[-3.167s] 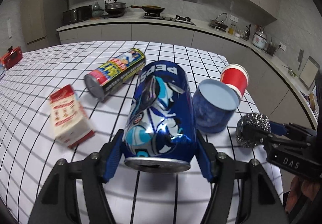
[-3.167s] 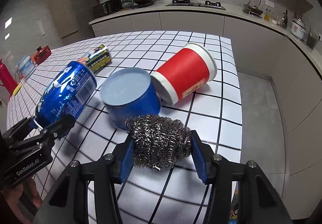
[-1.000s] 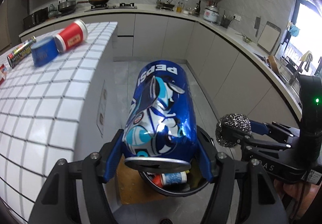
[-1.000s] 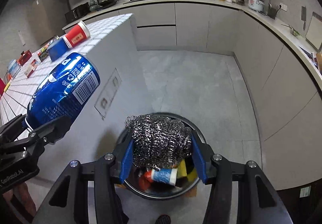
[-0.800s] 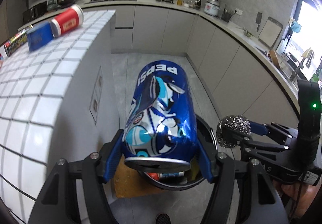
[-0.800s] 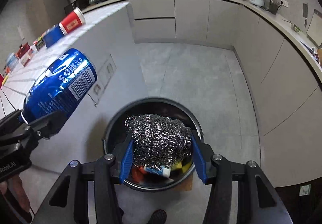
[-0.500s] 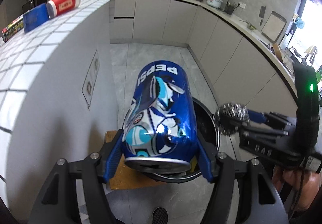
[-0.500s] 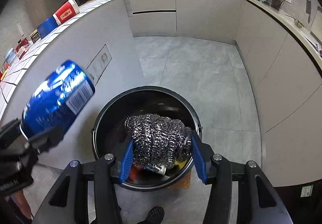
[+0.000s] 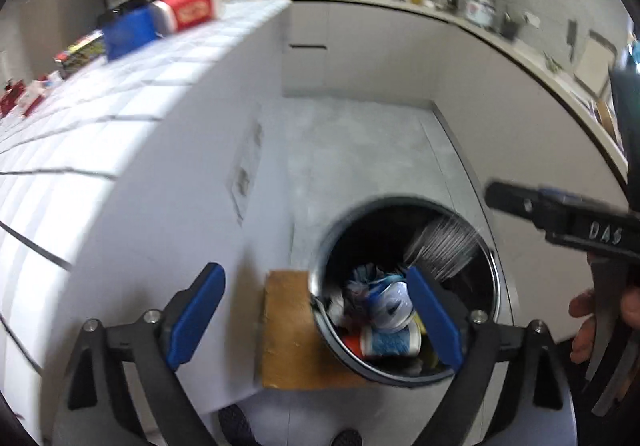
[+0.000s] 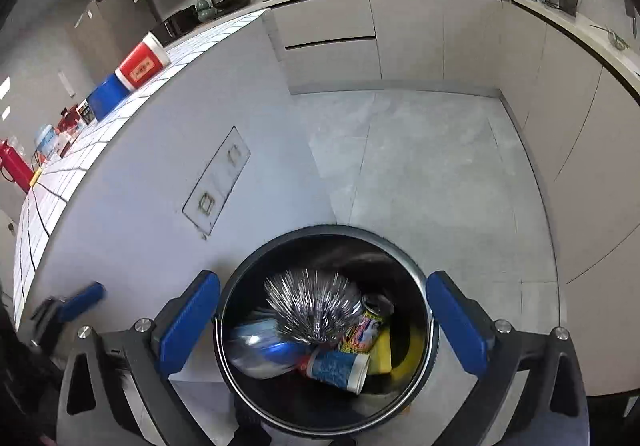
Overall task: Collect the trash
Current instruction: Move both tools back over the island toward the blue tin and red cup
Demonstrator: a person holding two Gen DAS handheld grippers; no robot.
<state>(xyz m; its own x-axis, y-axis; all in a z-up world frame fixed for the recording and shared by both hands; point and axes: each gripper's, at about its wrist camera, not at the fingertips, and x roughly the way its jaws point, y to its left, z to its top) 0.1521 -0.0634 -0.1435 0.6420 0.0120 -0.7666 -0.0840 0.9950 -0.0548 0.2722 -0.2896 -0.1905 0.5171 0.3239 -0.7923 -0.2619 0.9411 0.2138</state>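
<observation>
Both hand-held grippers hang above the round black trash bin (image 10: 325, 242) that stands on the grey floor just beside the white side wall of the counter (image 10: 132, 181). Left hand-held gripper (image 9: 316, 316) has its blue pads spread wide with nothing between them; in its own view the bin lies under the right pad. Right hand-held gripper (image 10: 323, 330) is also spread wide and empty, and the bin opening fills the space between its pads.

Inside the bin, the steel wool scourer (image 10: 314, 306) appears as a streaked, blurred silver ball near the middle. A blue Pepsi can (image 10: 266, 352) lies on its side at the lower left of the bin, also blurred. Next to it lie a paper cup with blue print (image 10: 340, 366), a printed can (image 10: 370, 320) and something yellow. A brown cardboard piece (image 9: 288, 330) touches the bin on the side toward the counter wall.

On top of the tiled counter, far from the bin, a red cup (image 10: 143, 61) lies on its side beside a blue tub (image 10: 107, 95).
</observation>
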